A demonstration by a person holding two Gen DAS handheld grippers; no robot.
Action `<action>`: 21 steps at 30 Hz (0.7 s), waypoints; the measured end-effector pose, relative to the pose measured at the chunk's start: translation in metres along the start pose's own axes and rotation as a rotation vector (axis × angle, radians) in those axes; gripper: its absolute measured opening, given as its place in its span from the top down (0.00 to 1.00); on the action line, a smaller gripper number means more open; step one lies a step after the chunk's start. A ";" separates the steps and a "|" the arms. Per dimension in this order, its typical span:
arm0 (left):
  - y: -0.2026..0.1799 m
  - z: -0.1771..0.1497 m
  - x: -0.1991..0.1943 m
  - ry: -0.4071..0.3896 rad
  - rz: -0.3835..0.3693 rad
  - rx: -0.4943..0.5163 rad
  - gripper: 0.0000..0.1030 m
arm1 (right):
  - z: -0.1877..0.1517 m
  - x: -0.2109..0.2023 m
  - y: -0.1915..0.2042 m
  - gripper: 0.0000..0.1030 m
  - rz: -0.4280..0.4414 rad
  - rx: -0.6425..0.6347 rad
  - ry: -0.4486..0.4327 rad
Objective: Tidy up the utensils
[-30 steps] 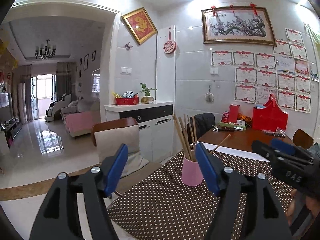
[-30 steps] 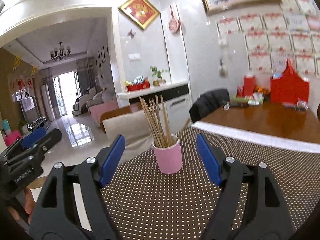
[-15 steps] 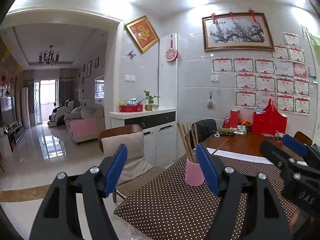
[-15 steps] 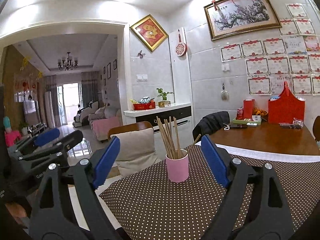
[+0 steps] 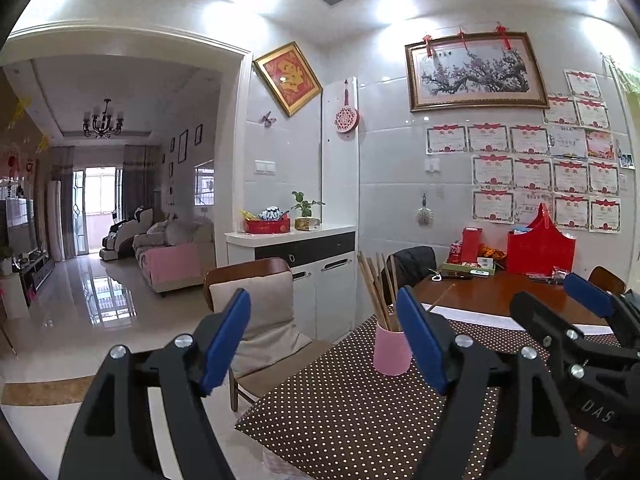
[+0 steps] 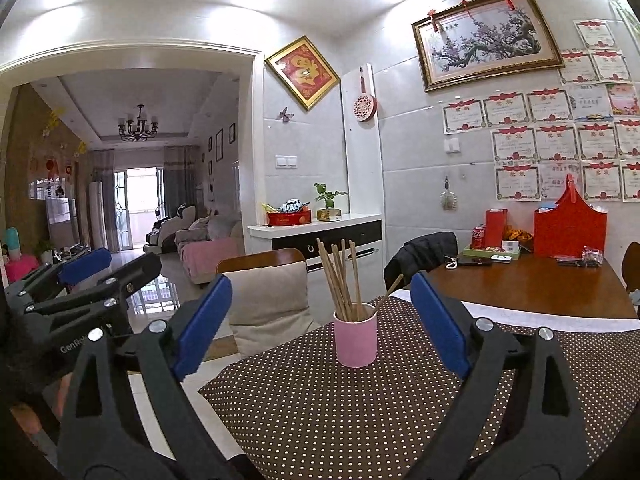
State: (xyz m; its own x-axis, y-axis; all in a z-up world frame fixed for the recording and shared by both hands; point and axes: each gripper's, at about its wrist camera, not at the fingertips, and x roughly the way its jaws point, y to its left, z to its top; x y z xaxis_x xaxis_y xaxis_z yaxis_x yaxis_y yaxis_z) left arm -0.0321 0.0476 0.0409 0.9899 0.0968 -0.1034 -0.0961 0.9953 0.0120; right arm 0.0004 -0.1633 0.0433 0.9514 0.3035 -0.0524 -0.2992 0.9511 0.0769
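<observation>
**Both claws spread, cup of chopsticks on the cloth**

The left claw (image 5: 324,334) was spread wide and held nothing, hanging above the near corner of the tabletop (image 5: 500,294). The right claw (image 6: 320,320) was likewise spread and empty. A pink cup (image 6: 356,338) stood upright on the dotted cloth (image 6: 360,412), well ahead of both claws and apart from them. A bundle of chopsticks (image 6: 340,280) stood in the cup, leaning left. One more chopstick (image 6: 394,284) slanted out to the right behind the cup; whether it sat in the cup or lay on the tabletop could not be told. A cushioned chair (image 6: 272,296) stood just beside the table's left edge.
</observation>
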 end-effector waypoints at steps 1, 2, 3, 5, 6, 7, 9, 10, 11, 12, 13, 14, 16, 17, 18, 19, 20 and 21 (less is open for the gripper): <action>0.000 0.001 -0.001 -0.004 -0.001 -0.002 0.28 | 0.000 0.000 0.000 0.11 -0.001 -0.002 0.000; 0.001 0.001 -0.002 -0.008 0.000 -0.004 0.28 | -0.001 0.000 0.001 0.11 -0.001 -0.003 -0.001; 0.001 0.001 -0.003 -0.011 0.001 -0.005 0.28 | -0.001 -0.001 0.002 0.11 0.000 -0.003 -0.002; 0.000 0.003 -0.003 -0.018 0.005 -0.003 0.27 | -0.001 -0.002 0.004 0.11 0.003 -0.003 -0.004; 0.000 0.003 -0.003 -0.021 0.009 0.001 0.27 | -0.001 -0.003 0.004 0.11 0.003 -0.004 -0.006; 0.000 0.002 -0.004 -0.023 0.010 0.002 0.27 | -0.001 -0.003 0.005 0.11 0.003 -0.005 -0.008; -0.001 0.002 -0.005 -0.026 0.013 0.004 0.27 | -0.001 -0.004 0.005 0.10 0.004 -0.007 -0.011; -0.001 0.002 -0.005 -0.028 0.013 0.004 0.27 | -0.001 -0.005 0.006 0.10 0.003 -0.007 -0.014; -0.002 0.001 -0.005 -0.032 0.013 0.004 0.27 | -0.001 -0.006 0.006 0.10 0.003 -0.007 -0.016; -0.002 0.001 -0.006 -0.035 0.012 0.007 0.27 | -0.001 -0.006 0.006 0.10 0.003 -0.007 -0.017; -0.002 0.001 -0.007 -0.036 0.012 0.008 0.27 | -0.001 -0.006 0.005 0.10 0.004 -0.005 -0.018; -0.003 0.001 -0.007 -0.038 0.011 0.010 0.27 | -0.002 -0.006 0.006 0.10 0.004 -0.004 -0.018; -0.003 0.001 -0.007 -0.042 0.008 0.010 0.27 | -0.002 -0.006 0.006 0.10 0.005 -0.005 -0.017; -0.003 0.001 -0.007 -0.042 0.008 0.011 0.27 | -0.002 -0.006 0.006 0.10 0.006 -0.005 -0.017; -0.004 0.001 -0.007 -0.043 0.008 0.014 0.27 | -0.002 -0.006 0.007 0.10 0.007 -0.006 -0.016; -0.004 0.000 -0.008 -0.044 0.008 0.015 0.27 | -0.002 -0.006 0.007 0.10 0.007 -0.006 -0.017; -0.005 0.000 -0.008 -0.046 0.009 0.016 0.27 | -0.003 -0.006 0.007 0.10 0.008 -0.006 -0.017; -0.005 -0.001 -0.009 -0.047 0.009 0.018 0.27 | -0.003 -0.006 0.007 0.10 0.009 -0.005 -0.018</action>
State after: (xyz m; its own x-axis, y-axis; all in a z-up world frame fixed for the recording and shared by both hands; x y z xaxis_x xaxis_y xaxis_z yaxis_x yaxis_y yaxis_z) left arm -0.0404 0.0418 0.0410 0.9929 0.1052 -0.0559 -0.1037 0.9942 0.0302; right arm -0.0075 -0.1579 0.0415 0.9497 0.3112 -0.0340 -0.3083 0.9485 0.0724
